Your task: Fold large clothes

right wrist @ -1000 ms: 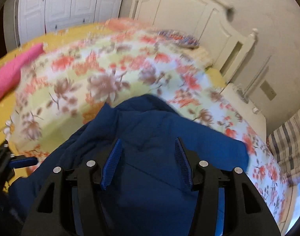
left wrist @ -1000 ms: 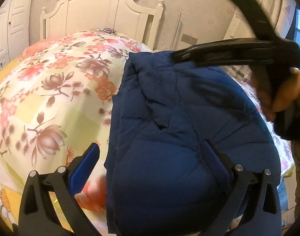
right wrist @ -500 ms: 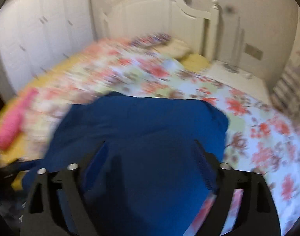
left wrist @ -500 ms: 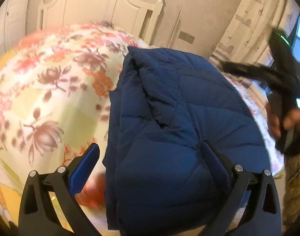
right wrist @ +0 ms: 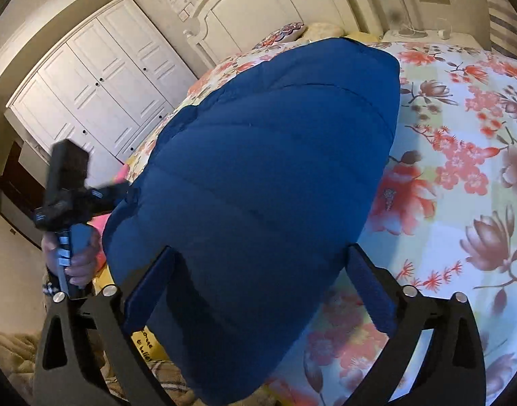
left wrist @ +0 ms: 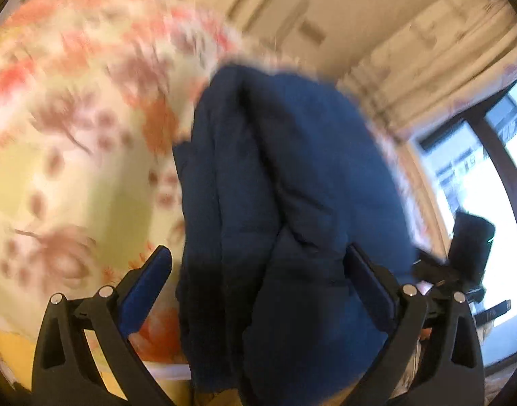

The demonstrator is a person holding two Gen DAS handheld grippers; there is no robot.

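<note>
A white wardrobe (right wrist: 99, 91) stands at the far left, the headboard (right wrist: 278, 6) beside it. The left hand-held gripper (left wrist: 258, 291) is released, jaws wide — the folded navy down jacket (left wrist: 292, 203) lies between them on the floral bedspread (left wrist: 72, 135). The right hand-held gripper (right wrist: 258, 291) is likewise spread, straddling the jacket's near end. A window (left wrist: 475, 182) is at right.

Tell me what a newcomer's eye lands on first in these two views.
First, the folded navy puffer jacket, filling the middle of both views on the floral bedspread. Next, the open right gripper framing its near end, with the left gripper at the jacket's left edge, before the white wardrobe.
</note>
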